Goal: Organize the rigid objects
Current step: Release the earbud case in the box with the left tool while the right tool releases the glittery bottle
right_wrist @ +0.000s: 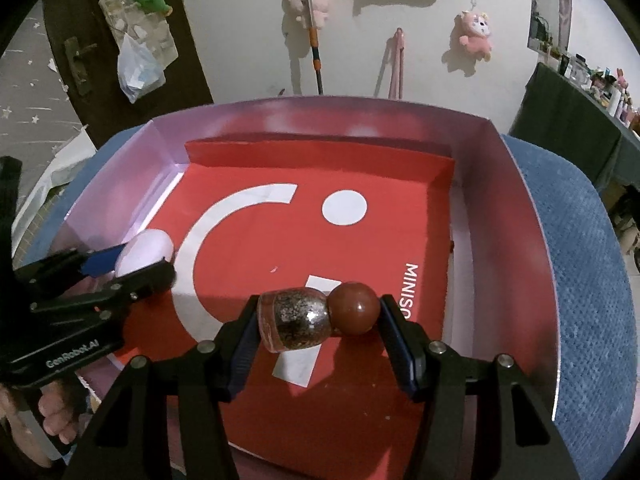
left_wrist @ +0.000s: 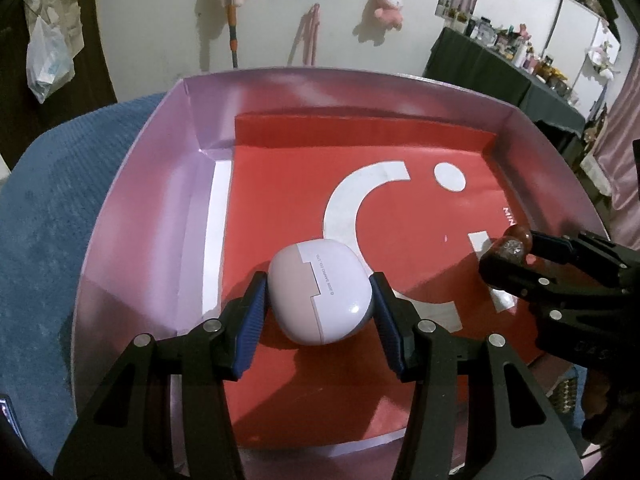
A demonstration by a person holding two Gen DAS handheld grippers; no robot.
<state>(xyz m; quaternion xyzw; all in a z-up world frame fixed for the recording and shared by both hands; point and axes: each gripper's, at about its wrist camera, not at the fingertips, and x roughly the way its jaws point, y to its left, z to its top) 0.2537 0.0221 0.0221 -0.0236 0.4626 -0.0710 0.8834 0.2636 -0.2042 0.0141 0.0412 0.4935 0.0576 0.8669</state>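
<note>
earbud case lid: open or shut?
Shut. The earbud case, clamped in the left gripper, shows only a closed seam.

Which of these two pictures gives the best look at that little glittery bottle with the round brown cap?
The right wrist view: the bottle lies sideways, whole, between the right tool pads, above the red liner. The left wrist view shows it only small at the right edge, partly hidden by that tool.
</note>
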